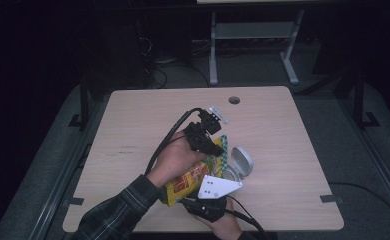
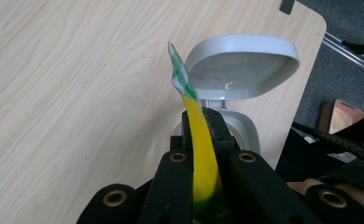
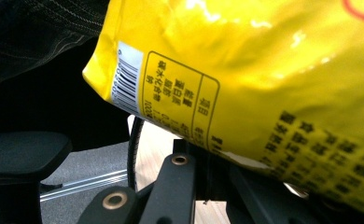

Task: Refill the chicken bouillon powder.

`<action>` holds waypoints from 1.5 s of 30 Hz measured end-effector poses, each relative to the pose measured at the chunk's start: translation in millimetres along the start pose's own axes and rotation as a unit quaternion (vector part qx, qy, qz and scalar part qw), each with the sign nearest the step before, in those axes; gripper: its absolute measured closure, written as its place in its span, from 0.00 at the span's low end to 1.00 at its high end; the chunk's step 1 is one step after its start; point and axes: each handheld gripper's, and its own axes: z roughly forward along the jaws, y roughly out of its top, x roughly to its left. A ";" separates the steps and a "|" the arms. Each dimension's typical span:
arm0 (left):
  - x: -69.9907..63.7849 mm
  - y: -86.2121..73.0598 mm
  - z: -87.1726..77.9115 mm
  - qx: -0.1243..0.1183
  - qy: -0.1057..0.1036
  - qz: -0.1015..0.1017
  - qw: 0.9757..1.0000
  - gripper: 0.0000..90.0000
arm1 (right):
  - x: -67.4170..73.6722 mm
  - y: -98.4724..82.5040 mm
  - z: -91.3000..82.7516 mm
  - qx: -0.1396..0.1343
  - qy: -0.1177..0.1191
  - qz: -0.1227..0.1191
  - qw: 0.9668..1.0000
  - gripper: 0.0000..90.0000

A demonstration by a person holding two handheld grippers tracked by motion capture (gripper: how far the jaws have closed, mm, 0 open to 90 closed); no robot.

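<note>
Both tools clench the yellow bag [image 1: 190, 177]: left tool [image 2: 202, 122] top, right tool [image 3: 203, 154] bottom

The bag [image 3: 245, 70] is glossy, crinkled yellow film that throws bright glare. The desk [image 2: 68, 93] looks like pale, matt wood-grain laminate. The lidded tub [image 2: 245, 65] is smooth grey plastic with a soft sheen. The tongs [image 2: 203, 154] are matt black plastic.

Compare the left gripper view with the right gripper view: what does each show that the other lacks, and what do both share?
Left gripper view: the grey container with its lid flipped open, and the bag's green-checked top edge pinched between the jaws. Right gripper view: the bag's barcode and printed label panel. Both: the yellow snack bag and the wooden table.
</note>
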 end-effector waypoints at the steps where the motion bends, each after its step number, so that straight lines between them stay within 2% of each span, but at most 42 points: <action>1: 0.0 0.0 0.0 0.000 0.000 0.000 1.000 1.00 | 0.1 0.0 0.0 0.000 0.000 0.000 1.000 1.00; 45: -1.1 1.9 0.3 0.005 0.003 0.001 1.000 1.00 | 0.3 0.8 -0.4 -0.003 -0.001 0.000 1.000 1.00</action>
